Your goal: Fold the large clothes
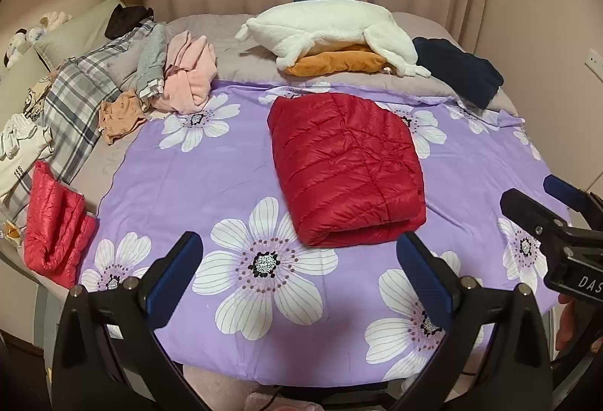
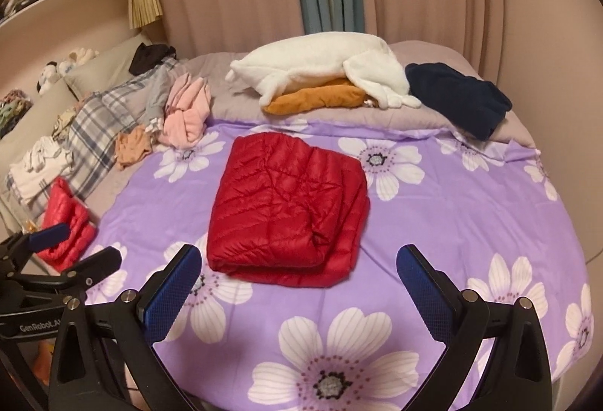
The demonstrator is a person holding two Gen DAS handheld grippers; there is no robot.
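A red quilted puffer jacket [image 1: 345,166] lies folded into a thick rectangle on the purple floral sheet [image 1: 211,177]; it also shows in the right wrist view [image 2: 288,207]. My left gripper [image 1: 299,260] is open and empty, hovering near the sheet's front edge, just short of the jacket. My right gripper [image 2: 299,267] is open and empty, also just in front of the jacket. The right gripper shows at the right edge of the left wrist view [image 1: 542,200], and the left gripper at the left edge of the right wrist view [image 2: 71,245].
A smaller folded red jacket [image 1: 54,226] lies at the bed's left edge. Unfolded clothes are piled at the back left, with a pink garment [image 1: 188,75] and plaid fabric [image 1: 79,98]. A white fleece [image 1: 331,30] over an orange one, and a navy garment [image 1: 458,69], lie at the back.
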